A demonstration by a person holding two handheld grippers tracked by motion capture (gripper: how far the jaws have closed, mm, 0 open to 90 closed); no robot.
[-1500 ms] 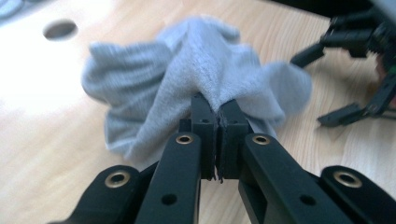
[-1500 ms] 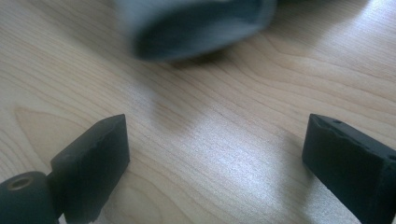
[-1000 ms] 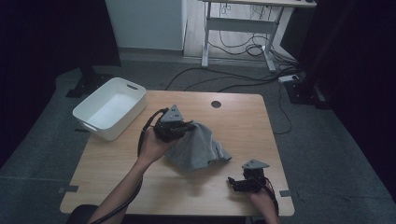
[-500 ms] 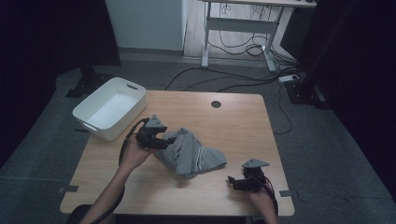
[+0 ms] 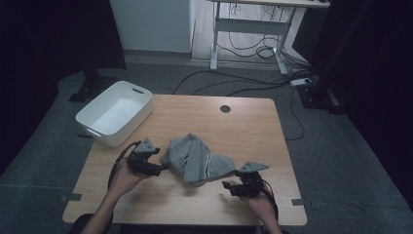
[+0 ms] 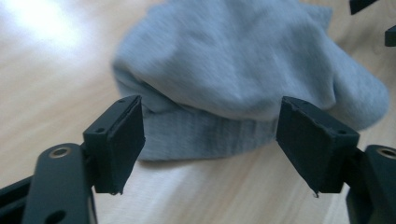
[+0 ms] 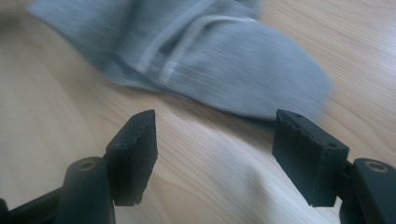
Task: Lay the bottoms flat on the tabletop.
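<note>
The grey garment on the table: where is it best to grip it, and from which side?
Probably the ribbed hem of the grey garment, approached low from the left gripper side: there the edge lies flat on the table, facing those open jaws.

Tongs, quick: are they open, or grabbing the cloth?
Left tongs: open, just been opening; the cloth lies ahead, not pinched.
Right tongs: open, just been closing a bit; nothing between them, cloth ahead.
</note>
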